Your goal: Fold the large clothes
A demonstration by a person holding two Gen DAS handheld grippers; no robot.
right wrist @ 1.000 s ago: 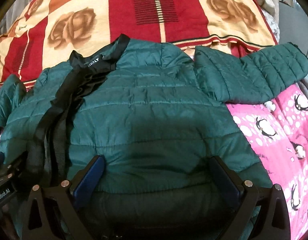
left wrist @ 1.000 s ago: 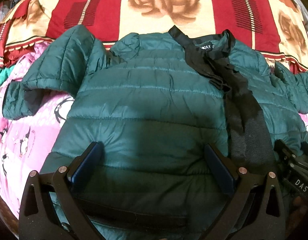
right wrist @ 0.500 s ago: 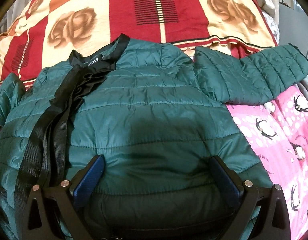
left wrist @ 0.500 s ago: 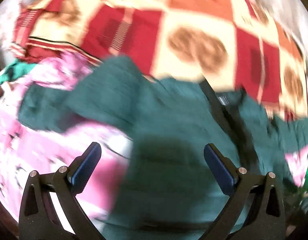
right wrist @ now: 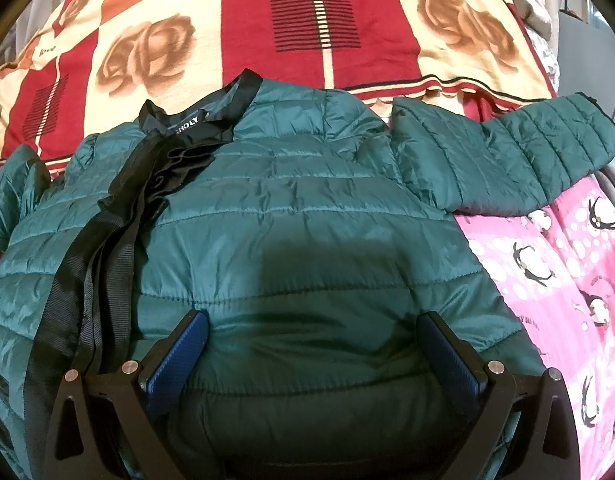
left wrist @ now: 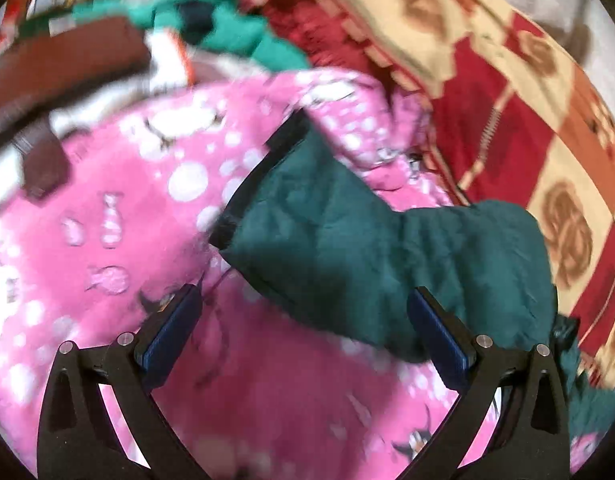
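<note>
A dark green quilted puffer jacket point(right wrist: 307, 220) lies flat on the bed, collar far, black zip strip point(right wrist: 107, 248) down its left. Its right sleeve point(right wrist: 507, 160) stretches out to the right. My right gripper point(right wrist: 311, 344) is open and empty, hovering over the jacket's lower body. In the left wrist view, which is motion-blurred, the jacket's left sleeve point(left wrist: 387, 256) lies across the pink blanket, its black cuff point(left wrist: 263, 176) pointing up and left. My left gripper point(left wrist: 303, 328) is open and empty just below the sleeve.
A pink penguin-print blanket point(left wrist: 147, 240) covers the bed under the jacket and shows at the right point(right wrist: 567, 280). A red and cream rose-pattern blanket point(right wrist: 307, 32) lies beyond. Brown furniture point(left wrist: 47, 68) and teal cloth point(left wrist: 247, 36) sit at the far left.
My left gripper has swung left, off the jacket's body and over to the left sleeve and pink blanket. The right gripper has stayed almost still over the jacket.
</note>
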